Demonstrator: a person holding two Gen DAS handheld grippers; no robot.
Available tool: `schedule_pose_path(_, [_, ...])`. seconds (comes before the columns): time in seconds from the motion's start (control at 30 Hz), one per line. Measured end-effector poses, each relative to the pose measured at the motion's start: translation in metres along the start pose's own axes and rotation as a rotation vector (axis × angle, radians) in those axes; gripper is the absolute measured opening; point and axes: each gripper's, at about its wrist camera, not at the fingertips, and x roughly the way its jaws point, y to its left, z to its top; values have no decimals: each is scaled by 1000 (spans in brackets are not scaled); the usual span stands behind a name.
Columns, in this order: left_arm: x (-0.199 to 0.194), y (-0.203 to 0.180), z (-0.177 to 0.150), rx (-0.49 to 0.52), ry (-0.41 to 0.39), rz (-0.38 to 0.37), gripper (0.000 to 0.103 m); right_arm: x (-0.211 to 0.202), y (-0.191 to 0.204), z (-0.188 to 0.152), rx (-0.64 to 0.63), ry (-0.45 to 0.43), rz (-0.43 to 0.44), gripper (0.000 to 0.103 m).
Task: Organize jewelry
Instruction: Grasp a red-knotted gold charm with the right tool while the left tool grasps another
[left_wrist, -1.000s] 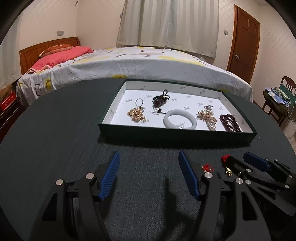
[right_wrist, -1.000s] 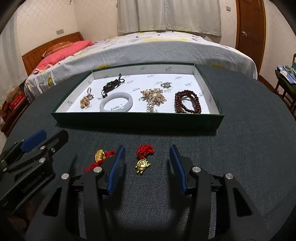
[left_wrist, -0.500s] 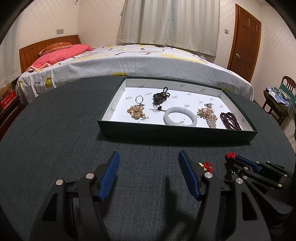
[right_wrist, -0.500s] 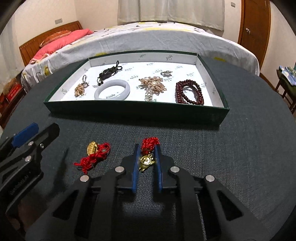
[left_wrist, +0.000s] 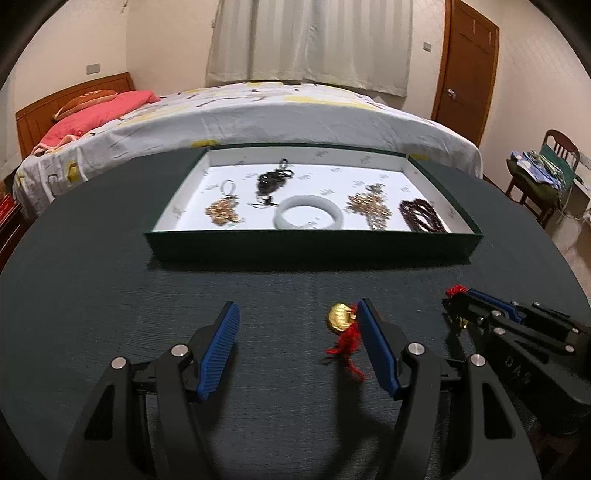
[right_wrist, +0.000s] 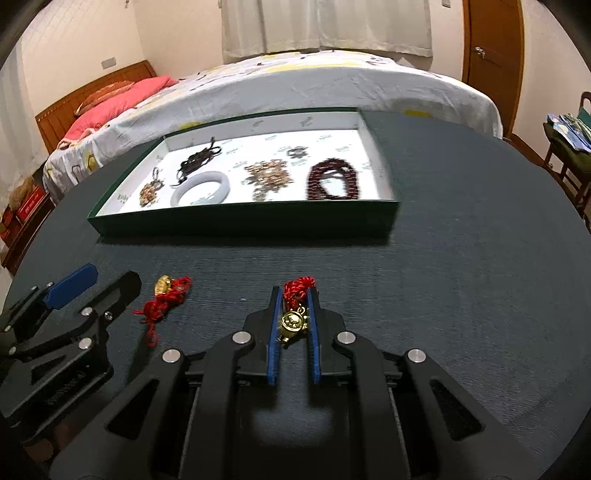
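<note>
Resting low over dark table (left_wrist: 92, 288), left gripper (left_wrist: 299, 349) gapes wide, gold charm on red cord (left_wrist: 341, 319) just inside its right finger, lying on cloth. Green tray (right_wrist: 243, 223) beyond holds keyring, dark knot, pale bangle (right_wrist: 201, 188), gold brooch, dark red beads (right_wrist: 334, 179). Right gripper (right_wrist: 293, 325) clamps second gold charm with red knot (right_wrist: 293, 321), near tray front.

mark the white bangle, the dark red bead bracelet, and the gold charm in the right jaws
white bangle (left_wrist: 308, 217): left wrist view, on its near rim.
dark red bead bracelet (right_wrist: 334, 178): right wrist view, on the beads' left arc.
gold charm (right_wrist: 292, 322): right wrist view, on its round gold face, between the right gripper's (right_wrist: 293, 325) jaws.
</note>
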Motion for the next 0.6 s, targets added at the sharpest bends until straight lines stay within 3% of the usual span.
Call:
schedule_pose_path(0.2, [9, -15, 0, 19, 42, -28, 62, -10, -19, -2, 39, -20, 13, 13])
schedule_pose_path(0.33, [16, -21, -1, 33, 83, -40, 43, -12, -26, -3, 53, -31, 15, 14])
schedule_pose_path(0.6, [22, -25, -2, 38, 114, -78, 27, -11, -28, -4, 59, -29, 24, 14])
